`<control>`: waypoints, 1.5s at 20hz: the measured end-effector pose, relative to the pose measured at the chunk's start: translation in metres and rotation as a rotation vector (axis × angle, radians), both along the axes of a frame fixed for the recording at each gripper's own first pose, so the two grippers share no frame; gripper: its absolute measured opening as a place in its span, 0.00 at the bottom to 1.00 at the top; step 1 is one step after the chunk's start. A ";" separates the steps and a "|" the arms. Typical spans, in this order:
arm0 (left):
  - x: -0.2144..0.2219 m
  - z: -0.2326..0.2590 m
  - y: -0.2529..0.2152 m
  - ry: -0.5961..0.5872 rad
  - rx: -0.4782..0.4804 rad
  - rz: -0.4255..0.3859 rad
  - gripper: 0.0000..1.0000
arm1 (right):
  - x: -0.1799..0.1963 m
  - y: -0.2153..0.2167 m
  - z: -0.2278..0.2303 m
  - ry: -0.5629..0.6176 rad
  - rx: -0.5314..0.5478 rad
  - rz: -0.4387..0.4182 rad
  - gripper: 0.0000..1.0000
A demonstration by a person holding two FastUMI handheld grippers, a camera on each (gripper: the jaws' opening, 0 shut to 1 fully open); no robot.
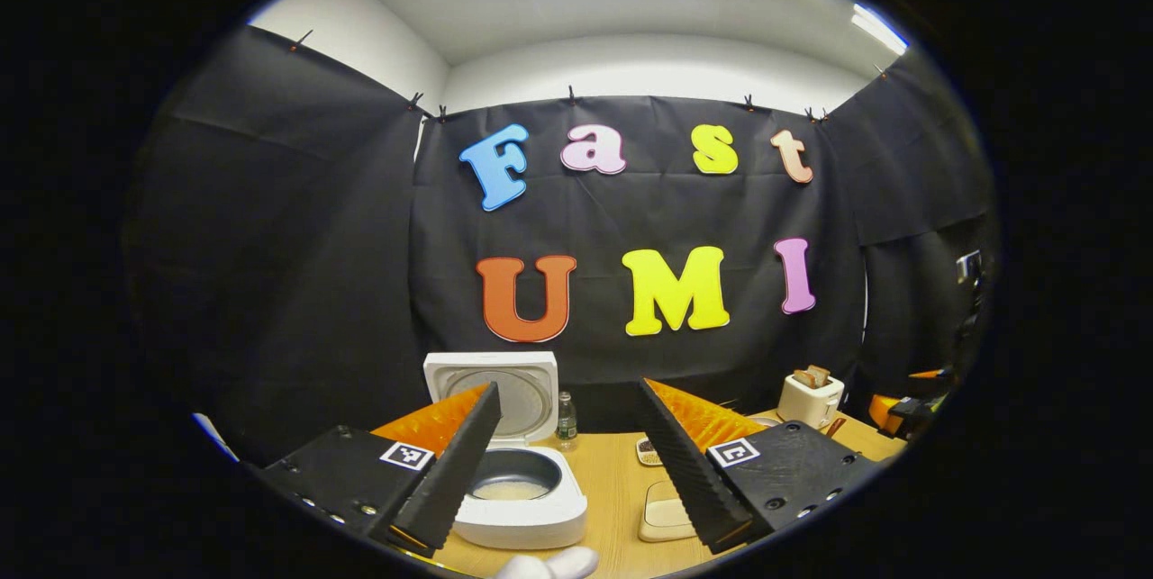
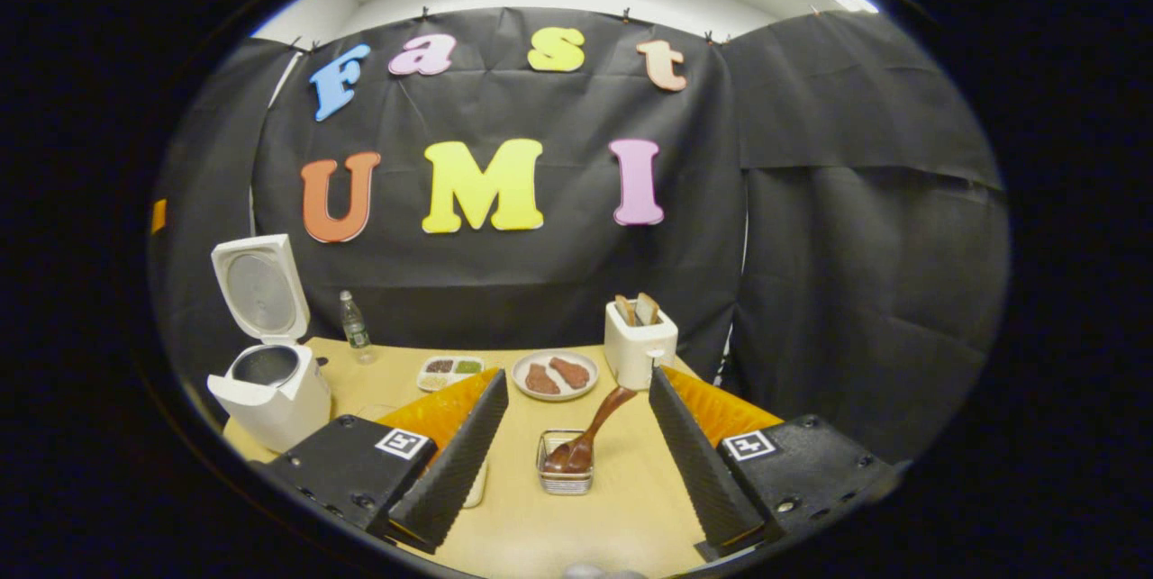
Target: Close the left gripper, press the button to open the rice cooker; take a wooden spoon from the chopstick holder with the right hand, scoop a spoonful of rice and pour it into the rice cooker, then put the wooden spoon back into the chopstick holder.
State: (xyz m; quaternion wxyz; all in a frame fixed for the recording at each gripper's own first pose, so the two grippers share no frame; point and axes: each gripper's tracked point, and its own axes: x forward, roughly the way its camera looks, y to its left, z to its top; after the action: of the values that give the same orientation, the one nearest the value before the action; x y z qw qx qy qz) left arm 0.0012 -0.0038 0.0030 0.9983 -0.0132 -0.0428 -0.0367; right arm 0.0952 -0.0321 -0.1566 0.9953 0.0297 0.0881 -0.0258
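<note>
Rice is already lying in the pot of the rice cooker [image 1: 518, 480], whose lid is standing upright just ahead of my left tongs [image 1: 567, 471], and those tongs are hanging apart with nothing between them. My right tongs [image 2: 576, 462] are also spread wide and empty, hovering above the surface [image 2: 621, 507]. Straight ahead between their fingers the wooden spoon [image 2: 590, 430] is resting in the chopstick holder [image 2: 565, 466], bowl down and handle leaning up and away toward the right finger. I am judging the task to be at or near its end, with the spoon back in its place, though I cannot tell how much rice went in. If anything is left, I am thinking it is only to draw the right tongs straight back and up, keeping clear of the leaning handle so it is not tipped out, and minding the toaster [image 2: 638, 340] and the plate [image 2: 555, 376] farther ahead.
</note>
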 end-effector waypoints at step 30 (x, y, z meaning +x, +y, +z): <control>0.004 -0.039 -0.016 0.103 0.060 0.072 0.95 | 0.203 -0.029 -0.179 0.278 0.329 0.000 0.31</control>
State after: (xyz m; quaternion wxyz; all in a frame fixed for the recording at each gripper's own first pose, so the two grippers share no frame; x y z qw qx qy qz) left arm 0.0049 -0.0194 -0.0359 0.9998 0.0165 0.0094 -0.0013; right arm 0.2982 -0.0612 -0.3355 0.9553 0.1880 0.2277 -0.0149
